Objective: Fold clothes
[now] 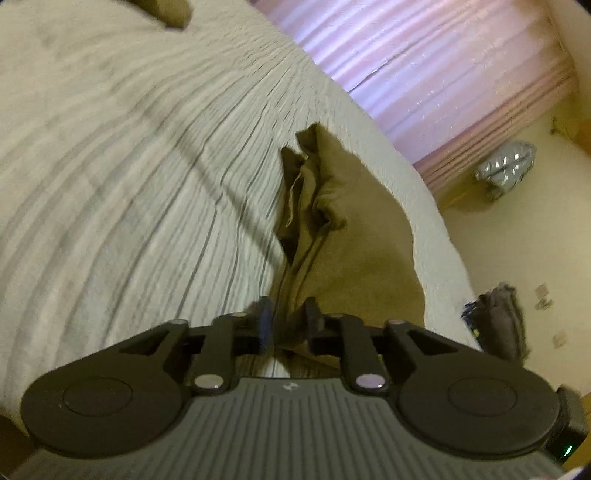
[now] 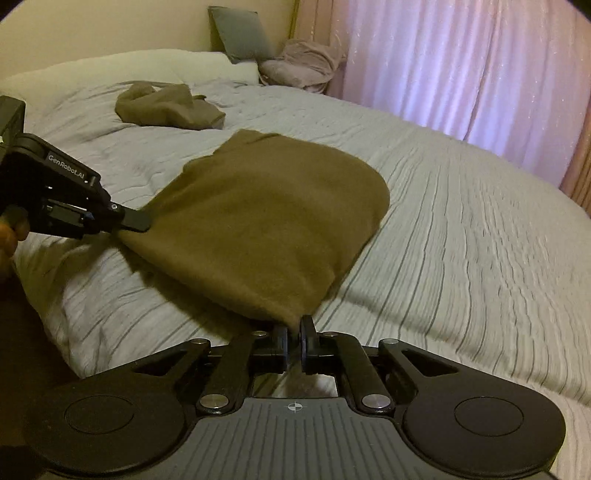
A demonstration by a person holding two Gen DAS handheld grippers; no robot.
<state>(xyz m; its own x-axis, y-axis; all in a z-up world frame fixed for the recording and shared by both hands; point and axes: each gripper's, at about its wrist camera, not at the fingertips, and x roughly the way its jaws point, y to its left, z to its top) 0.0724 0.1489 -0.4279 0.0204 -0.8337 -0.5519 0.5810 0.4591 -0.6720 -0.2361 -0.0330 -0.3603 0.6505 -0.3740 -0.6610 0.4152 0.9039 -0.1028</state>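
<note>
An olive-brown garment [image 2: 266, 214] lies folded over on the striped bed [image 2: 461, 229], its near edge lifted. My right gripper [image 2: 294, 328] is shut on its near corner. My left gripper [image 2: 138, 221] is shut on its left corner, seen from the side in the right wrist view. In the left wrist view the left gripper [image 1: 289, 317] pinches a bunched fold of the same garment [image 1: 354, 229], which stretches away along the bed's edge. A second olive garment [image 2: 166, 107] lies crumpled farther up the bed.
Pillows [image 2: 240, 33] and a pinkish blanket [image 2: 299, 66] sit at the head of the bed. Pink curtains [image 2: 461, 74] hang along the right. In the left wrist view the floor [image 1: 517, 240] holds a silvery object [image 1: 506, 166] and a dark bundle [image 1: 498, 321].
</note>
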